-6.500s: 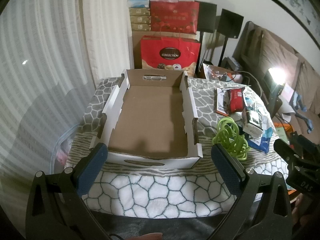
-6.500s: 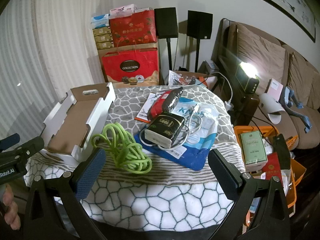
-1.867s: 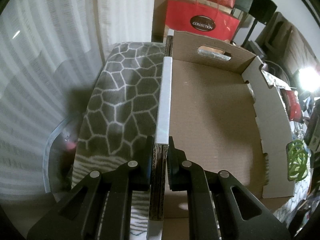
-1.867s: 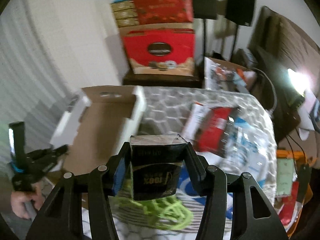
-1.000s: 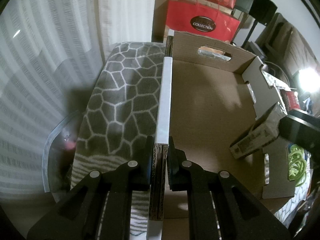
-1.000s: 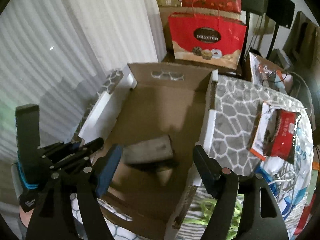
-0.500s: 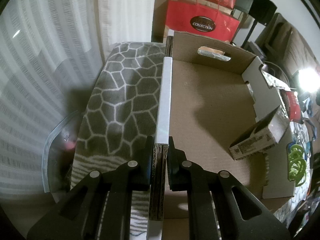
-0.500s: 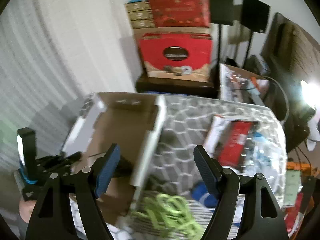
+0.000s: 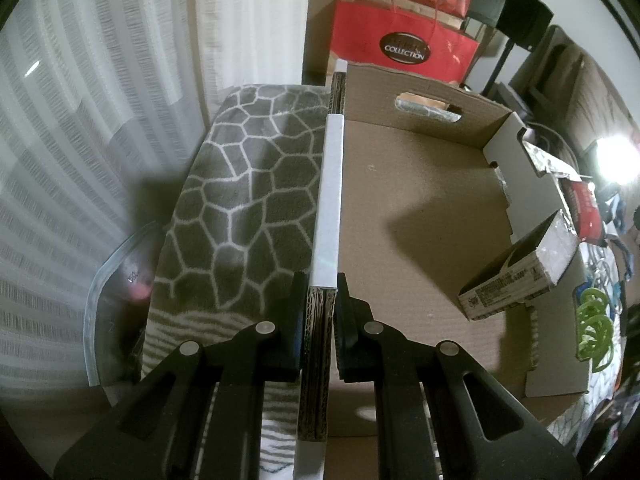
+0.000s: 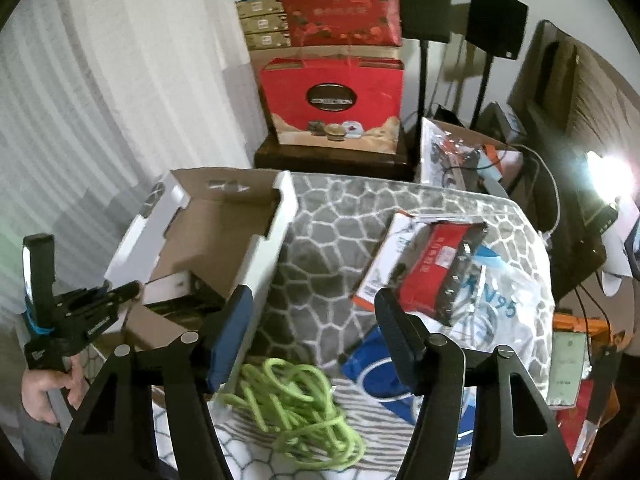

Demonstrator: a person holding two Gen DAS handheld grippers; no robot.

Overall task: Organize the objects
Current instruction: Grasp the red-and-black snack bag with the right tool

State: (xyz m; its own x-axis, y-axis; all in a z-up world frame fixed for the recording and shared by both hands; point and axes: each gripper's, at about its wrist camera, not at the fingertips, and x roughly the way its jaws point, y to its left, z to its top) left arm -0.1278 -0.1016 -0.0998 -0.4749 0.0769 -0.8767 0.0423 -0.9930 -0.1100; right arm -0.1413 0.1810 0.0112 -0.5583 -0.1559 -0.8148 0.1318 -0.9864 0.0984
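One item boxed, several left to be sorted.

The left gripper [image 9: 322, 320] is clamped on the side wall of the cardboard box [image 9: 420, 216], steadying it at the bench's left edge. One small carton [image 9: 516, 276] is seen lying inside, tilted against the box's right wall. The right gripper [image 10: 312, 332] is held wide open and empty above the bench [image 10: 320, 240]. The green cord [image 10: 296, 412], red packet [image 10: 440, 264] and mask bag [image 10: 496, 300] lie outside; most of the sorting is judged unfinished.
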